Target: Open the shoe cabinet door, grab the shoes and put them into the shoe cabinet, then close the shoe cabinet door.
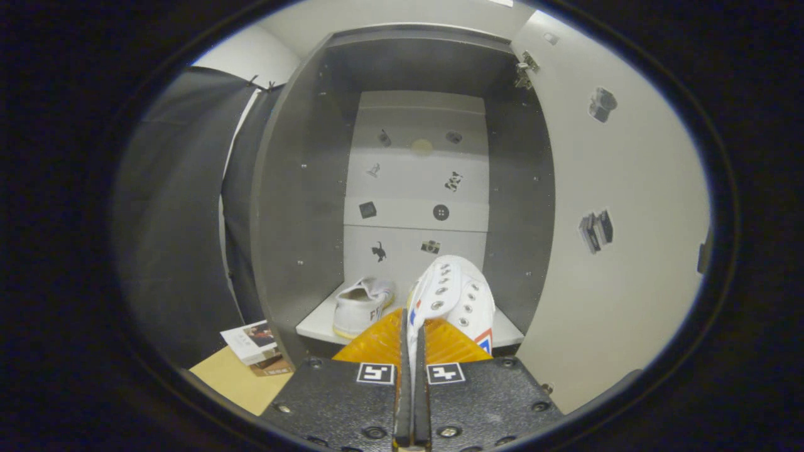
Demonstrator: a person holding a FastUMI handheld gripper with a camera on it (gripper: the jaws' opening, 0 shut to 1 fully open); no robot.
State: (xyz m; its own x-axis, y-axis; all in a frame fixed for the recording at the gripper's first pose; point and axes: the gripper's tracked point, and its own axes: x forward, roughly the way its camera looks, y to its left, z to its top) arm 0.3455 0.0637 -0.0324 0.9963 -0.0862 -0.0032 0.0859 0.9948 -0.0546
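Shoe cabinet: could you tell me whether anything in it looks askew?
Nothing stands out. One white shoe rests on the shoe cabinet shelf; the hand-held gripper is clamped on the second shoe, carried toe-up, beside the open door.

White is seen on both shoes: the held shoe (455, 295) carries red-and-blue marks. Grey cabinet walls (301, 207), a white door (628, 220), small dark stickers are shown.
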